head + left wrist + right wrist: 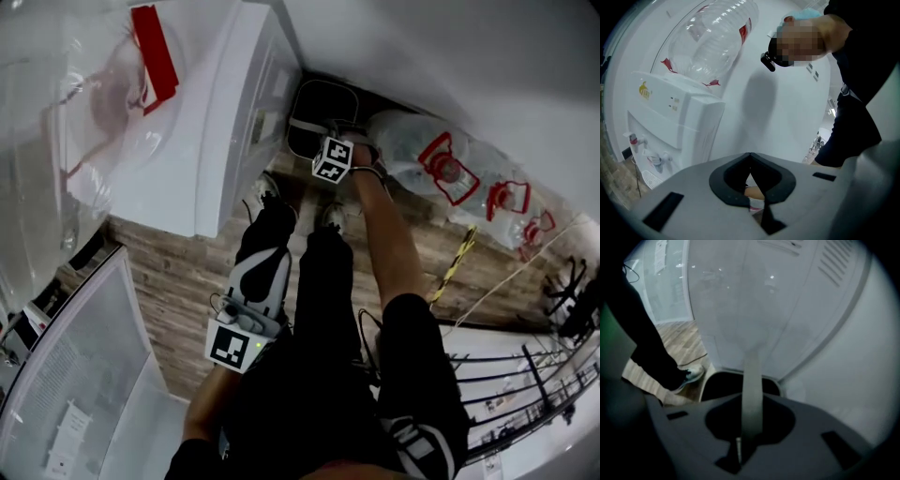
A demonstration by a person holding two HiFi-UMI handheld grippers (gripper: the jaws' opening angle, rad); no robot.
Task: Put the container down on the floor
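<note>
Where the right gripper's (751, 401) jaws meet: pinched on the pale handle band (752, 373) of the container (317, 105).
Left gripper (750, 157): jaws pressed together, nothing held, over the person's left leg.
Container: dark tub, light grey rim, hanging low in the corner. Whether its base touches the wood floor (178, 272) cannot be told.
Edges: white water dispenser (225, 122) close on one side, wall (394, 47) behind, clear bottles (441, 164) lying on the other — open planks toward the shoes (265, 197).
</note>
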